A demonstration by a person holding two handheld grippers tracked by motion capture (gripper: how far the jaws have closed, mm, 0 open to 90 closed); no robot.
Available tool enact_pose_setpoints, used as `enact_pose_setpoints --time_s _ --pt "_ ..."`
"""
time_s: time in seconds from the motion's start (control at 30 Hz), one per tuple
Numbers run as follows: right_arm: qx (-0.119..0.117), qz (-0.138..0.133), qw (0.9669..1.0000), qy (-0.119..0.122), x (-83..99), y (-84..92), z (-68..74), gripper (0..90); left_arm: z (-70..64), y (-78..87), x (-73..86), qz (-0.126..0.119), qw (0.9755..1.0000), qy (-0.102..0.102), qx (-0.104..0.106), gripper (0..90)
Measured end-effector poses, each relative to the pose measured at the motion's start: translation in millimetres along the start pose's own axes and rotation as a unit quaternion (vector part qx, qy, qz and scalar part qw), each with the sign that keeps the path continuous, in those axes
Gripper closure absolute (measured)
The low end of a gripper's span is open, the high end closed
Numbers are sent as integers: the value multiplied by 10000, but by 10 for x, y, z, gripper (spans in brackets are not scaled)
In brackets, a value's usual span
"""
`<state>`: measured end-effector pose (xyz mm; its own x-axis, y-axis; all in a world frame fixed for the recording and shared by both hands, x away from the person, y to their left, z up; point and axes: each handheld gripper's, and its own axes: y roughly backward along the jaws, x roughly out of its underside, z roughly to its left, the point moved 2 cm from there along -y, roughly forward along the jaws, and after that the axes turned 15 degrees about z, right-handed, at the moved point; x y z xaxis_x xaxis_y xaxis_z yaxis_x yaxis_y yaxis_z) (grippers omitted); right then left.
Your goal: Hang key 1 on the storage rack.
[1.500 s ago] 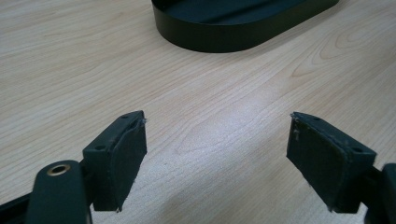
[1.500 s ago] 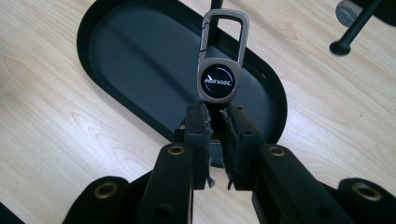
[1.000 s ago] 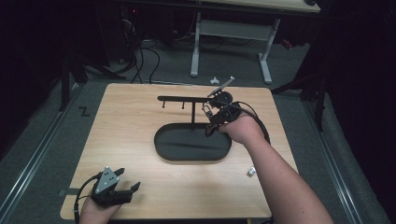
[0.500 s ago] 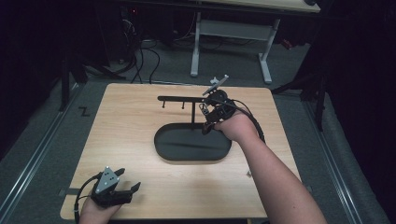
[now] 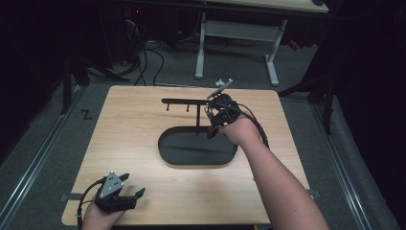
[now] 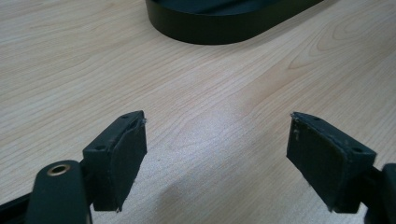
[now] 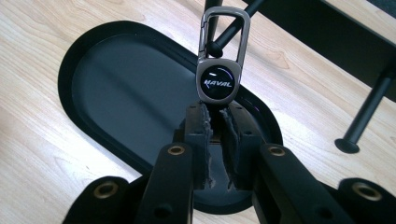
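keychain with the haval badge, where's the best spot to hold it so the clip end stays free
Grip the metal keychain with the round black Haval badge just below that badge, coming from the strap end. The right gripper does so now: its fingers pinch that end, so the carabiner loop stands clear above, beside a black peg.

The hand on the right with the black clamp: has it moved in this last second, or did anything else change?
The right gripper, shut on a keychain, edged away from the person toward the stand's crossbar. The left gripper stayed open at the near table edge; the black tray didn't move.

Tray (image 5: 197, 148) mid-table (image 5: 134, 120) (rack (image 5: 189, 101) behind).
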<state>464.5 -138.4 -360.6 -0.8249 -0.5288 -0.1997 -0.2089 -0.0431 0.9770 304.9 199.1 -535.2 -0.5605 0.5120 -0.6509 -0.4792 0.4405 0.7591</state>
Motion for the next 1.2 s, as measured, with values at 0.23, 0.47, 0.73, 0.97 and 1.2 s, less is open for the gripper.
enact_pose_setpoints --time_s 0.23,0.47,0.73,0.97,1.2 --pt "3 5 10000 -55 -24 -58 -11 810 0 -2 2 -25 10000 11 -6 206" --pt "21 19 9999 -104 -26 -90 -40 810 -7 -8 0 19 10000 -23 15 207" --pt "73 47 9999 -85 -49 -136 -39 810 -11 -13 0 29 10000 -51 -11 208" --pt "70 61 9999 -132 -73 -178 -53 807 -8 -11 0 13 10000 -40 -12 208" --pt "116 32 9998 -180 -111 -203 -49 805 -9 -14 -2 30 10000 -48 -7 208"
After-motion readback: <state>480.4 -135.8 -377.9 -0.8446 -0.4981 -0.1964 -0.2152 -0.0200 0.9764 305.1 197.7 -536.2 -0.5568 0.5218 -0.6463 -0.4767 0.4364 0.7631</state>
